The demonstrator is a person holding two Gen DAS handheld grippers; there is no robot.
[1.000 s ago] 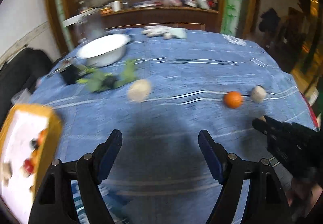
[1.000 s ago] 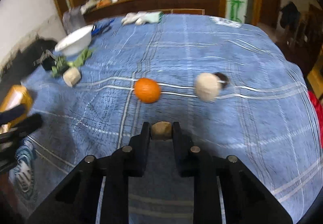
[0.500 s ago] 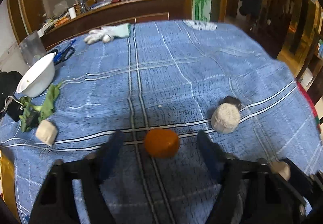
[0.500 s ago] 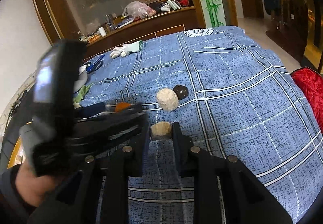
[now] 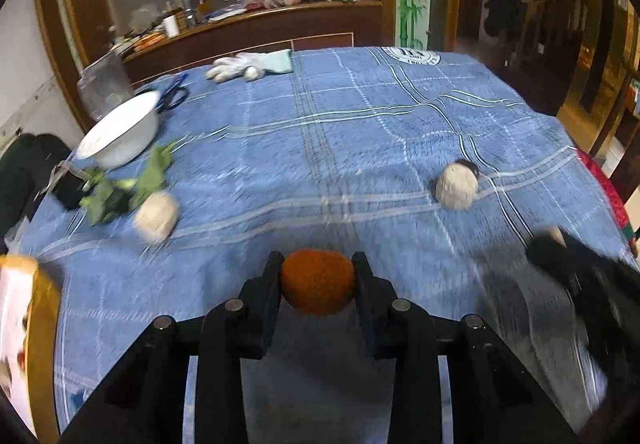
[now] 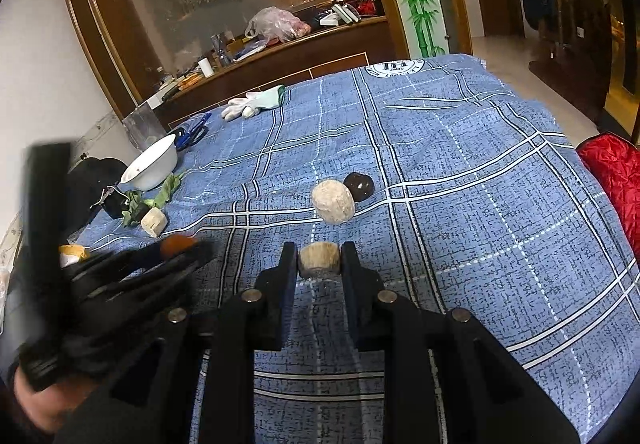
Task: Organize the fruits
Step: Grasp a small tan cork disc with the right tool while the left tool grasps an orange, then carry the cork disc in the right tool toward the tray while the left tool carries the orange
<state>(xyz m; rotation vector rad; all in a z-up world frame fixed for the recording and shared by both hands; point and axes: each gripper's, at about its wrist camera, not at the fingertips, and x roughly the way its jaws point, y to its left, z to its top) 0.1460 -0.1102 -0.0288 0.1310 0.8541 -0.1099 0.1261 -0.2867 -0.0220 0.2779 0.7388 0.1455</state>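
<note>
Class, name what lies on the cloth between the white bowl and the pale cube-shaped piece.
Right wrist view: crumpled green leaves lie between white bowl and pale cube.

White bowl [image 6: 152,163], glove [image 6: 256,103], scissors [image 6: 192,134], blue tablecloth [image 6: 480,180].

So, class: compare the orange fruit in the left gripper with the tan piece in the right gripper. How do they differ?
Colour: the orange fruit is deep orange; the tan piece is pale brown.
Size: the orange fruit spreads the left gripper fairly wide; the tan piece leaves the right gripper with a narrow gap.
Shape: the orange fruit looks rounded, the tan piece stubbier with a flat top.
Shared: each is clamped between fingertips above the blue checked cloth.
</note>
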